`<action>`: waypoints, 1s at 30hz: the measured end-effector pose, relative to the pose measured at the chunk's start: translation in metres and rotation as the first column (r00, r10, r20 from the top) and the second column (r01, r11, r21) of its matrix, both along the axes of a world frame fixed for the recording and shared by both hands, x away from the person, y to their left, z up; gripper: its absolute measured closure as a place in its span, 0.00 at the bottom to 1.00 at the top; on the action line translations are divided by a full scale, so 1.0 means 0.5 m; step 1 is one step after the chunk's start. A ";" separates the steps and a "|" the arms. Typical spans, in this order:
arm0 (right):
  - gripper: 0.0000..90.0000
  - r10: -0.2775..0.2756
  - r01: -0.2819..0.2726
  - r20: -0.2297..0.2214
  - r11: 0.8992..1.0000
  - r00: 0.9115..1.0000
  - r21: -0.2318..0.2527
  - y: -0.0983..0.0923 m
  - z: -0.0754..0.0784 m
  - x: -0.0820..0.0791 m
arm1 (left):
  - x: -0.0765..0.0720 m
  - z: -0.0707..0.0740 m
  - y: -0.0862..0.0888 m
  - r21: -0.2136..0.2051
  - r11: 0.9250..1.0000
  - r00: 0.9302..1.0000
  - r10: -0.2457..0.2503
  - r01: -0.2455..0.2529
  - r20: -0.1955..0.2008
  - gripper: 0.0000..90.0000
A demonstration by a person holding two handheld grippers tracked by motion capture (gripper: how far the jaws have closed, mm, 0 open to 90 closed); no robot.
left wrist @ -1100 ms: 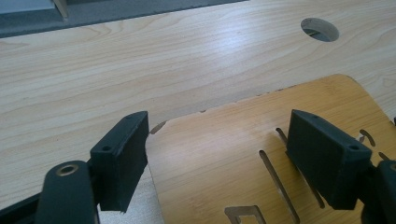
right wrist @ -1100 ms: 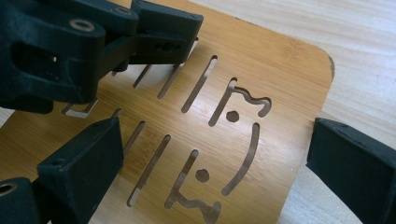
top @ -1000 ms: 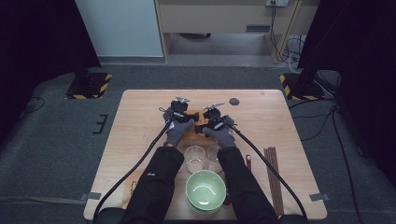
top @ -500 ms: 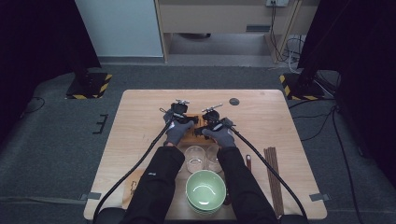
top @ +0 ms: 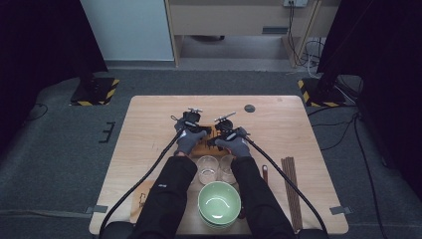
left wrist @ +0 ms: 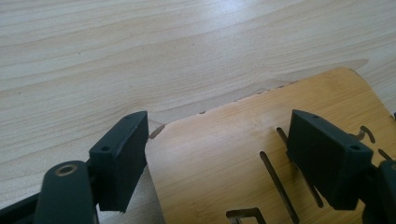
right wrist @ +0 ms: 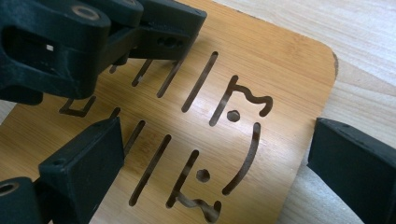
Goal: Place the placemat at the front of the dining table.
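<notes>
Bamboo board (right wrist: 261, 84), slotted with cut-out lines and curls, lies flat near the middle of the pale wooden table (top: 149, 129), between the two gloved hands. Left hand (top: 188, 141) and right hand (top: 236, 146) reach forward side by side from black sleeves, each holding its tool low over the board. Left gripper (left wrist: 217, 154) stands with jaws spread wide, one off the board's rounded corner over the table, the other above the slots; nothing is held. Right gripper (right wrist: 215, 163) is likewise spread, one jaw over the slotted face, the other past the board's edge; the left gripper crosses the top of its view. Two clear glasses (top: 208, 169) stand just behind the hands, a green bowl (top: 219, 204) nearer the person, dark sticks (top: 292, 189) at the right edge. Compared with half a second ago, both hands sit in nearly the same place; no clear shift is noted.
</notes>
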State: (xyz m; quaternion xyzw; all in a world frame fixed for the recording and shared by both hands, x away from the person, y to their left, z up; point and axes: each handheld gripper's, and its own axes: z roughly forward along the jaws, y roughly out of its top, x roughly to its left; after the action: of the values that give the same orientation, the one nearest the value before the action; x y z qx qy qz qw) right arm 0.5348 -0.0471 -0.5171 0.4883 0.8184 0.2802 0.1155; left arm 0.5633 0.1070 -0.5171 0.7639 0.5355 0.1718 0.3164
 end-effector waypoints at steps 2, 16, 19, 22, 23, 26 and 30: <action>0.06 -0.009 0.009 0.002 1.000 1.000 0.001 -0.001 0.000 0.001 | 0.001 -0.001 0.002 0.004 1.000 1.000 0.009 -0.009 -0.005 0.23; 0.05 -0.037 0.036 0.031 0.999 0.999 0.019 -0.006 0.006 0.002 | -0.005 0.013 0.007 -0.033 0.999 0.998 0.032 -0.030 0.053 0.23; 0.05 -0.048 0.047 0.058 0.999 0.997 0.025 -0.009 0.010 0.001 | -0.007 0.023 0.013 -0.041 0.998 0.996 0.043 -0.039 0.079 0.23; 0.06 -0.061 0.058 0.083 0.998 0.995 0.032 -0.012 0.017 0.000 | -0.008 0.040 0.020 -0.080 0.996 0.993 0.052 -0.044 0.101 0.23; 0.05 -0.064 0.061 0.089 0.998 0.994 0.034 -0.014 0.019 -0.001 | -0.009 0.046 0.021 -0.082 0.996 0.993 0.049 -0.040 0.110 0.23; 0.06 -0.083 0.079 0.114 0.996 0.990 0.042 -0.019 0.025 -0.002 | -0.014 0.067 0.027 -0.090 0.995 0.989 0.043 -0.031 0.140 0.23; 0.06 -0.096 0.087 0.157 0.994 0.983 0.066 -0.026 0.041 -0.004 | -0.021 0.091 0.037 -0.091 0.996 0.986 0.033 -0.018 0.161 0.23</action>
State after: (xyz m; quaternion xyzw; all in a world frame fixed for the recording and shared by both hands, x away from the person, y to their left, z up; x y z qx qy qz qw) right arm 0.5329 -0.0603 -0.4968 0.5045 0.7745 0.3370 0.1789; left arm 0.5529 0.1257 -0.4719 0.7257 0.5247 0.2134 0.3905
